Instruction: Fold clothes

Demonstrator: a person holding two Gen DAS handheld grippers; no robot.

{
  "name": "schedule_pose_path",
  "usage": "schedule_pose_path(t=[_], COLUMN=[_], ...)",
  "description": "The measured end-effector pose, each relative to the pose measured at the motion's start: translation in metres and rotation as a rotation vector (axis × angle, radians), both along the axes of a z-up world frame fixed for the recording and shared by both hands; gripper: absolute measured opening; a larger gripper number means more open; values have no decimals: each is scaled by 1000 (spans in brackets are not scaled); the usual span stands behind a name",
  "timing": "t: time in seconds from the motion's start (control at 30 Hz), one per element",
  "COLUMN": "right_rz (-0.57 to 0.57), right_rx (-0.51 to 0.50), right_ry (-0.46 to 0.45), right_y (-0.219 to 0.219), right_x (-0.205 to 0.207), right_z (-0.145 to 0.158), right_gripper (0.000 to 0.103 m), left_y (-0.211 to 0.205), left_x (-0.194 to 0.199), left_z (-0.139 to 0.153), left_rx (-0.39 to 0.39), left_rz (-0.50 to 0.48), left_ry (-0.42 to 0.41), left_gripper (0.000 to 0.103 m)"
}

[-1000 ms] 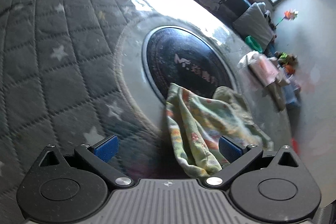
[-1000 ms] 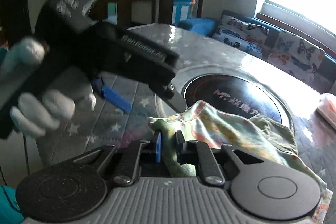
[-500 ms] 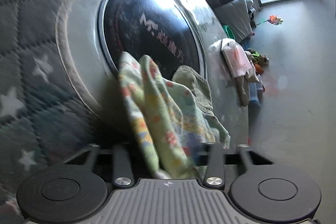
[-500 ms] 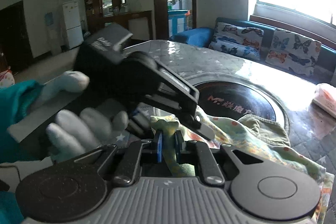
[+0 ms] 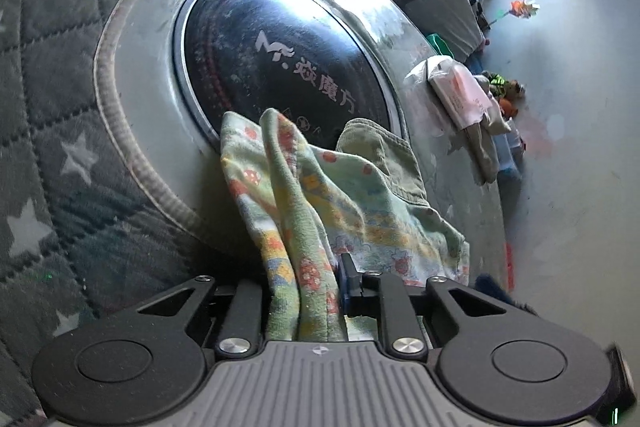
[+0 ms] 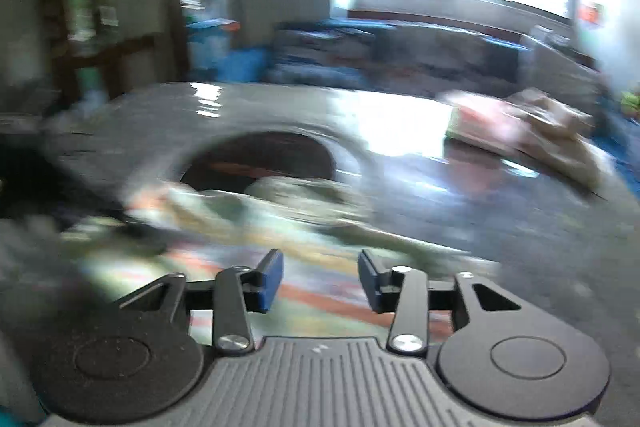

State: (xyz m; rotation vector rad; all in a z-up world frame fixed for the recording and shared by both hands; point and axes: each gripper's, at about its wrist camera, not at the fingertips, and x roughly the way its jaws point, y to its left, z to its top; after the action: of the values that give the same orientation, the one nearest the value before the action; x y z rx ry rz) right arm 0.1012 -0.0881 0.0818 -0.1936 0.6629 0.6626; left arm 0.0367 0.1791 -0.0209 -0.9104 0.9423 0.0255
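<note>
Quilted star-print cloth covers the desk [image 5: 48, 131], with a black glass disc [image 5: 280, 63] set in its middle; a sofa and a bright window lie far beyond. On the disc's near edge lies the garment [image 5: 360, 203], a crumpled printed piece whose length runs from the left claw [image 5: 304, 291] away to the far right. That claw is clamped on a bunched fold of it. The right claw [image 6: 320, 279] stands parted and grips nothing, just above the garment's near part, in a blurred view. Judging by this, the left claw is nearer; the right must find a free edge.
</note>
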Motion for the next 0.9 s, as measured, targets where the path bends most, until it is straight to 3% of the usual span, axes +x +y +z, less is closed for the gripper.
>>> schedule_pose_path(t=[0.13, 0.33, 0.43, 0.5, 0.57, 0.9], right_rz=[-152, -221, -184, -162, -153, -189], right_rx=[-11, 40, 37, 31, 35, 85], right_ry=[36, 109, 88, 74, 62, -79], right_y=[-29, -42, -35, -28, -26, -53], right_x=[34, 53, 48, 43, 41, 19], right_z=[-20, -40, -43, -42, -39, 4], right_gripper=[58, 59, 48, 22, 13, 10], left_y=[-5, -9, -13, -16, -20, -56], left_x=[3, 8, 10, 12, 14, 44], left_z=[6, 12, 15, 19, 25, 67], left_rx=[61, 120, 156, 179, 202, 291], left_rz=[-22, -39, -54, -66, -81, -217], left_ry=[-4, -3, -5, -11, -25, -150], left_gripper=[19, 19, 19, 19, 19, 13])
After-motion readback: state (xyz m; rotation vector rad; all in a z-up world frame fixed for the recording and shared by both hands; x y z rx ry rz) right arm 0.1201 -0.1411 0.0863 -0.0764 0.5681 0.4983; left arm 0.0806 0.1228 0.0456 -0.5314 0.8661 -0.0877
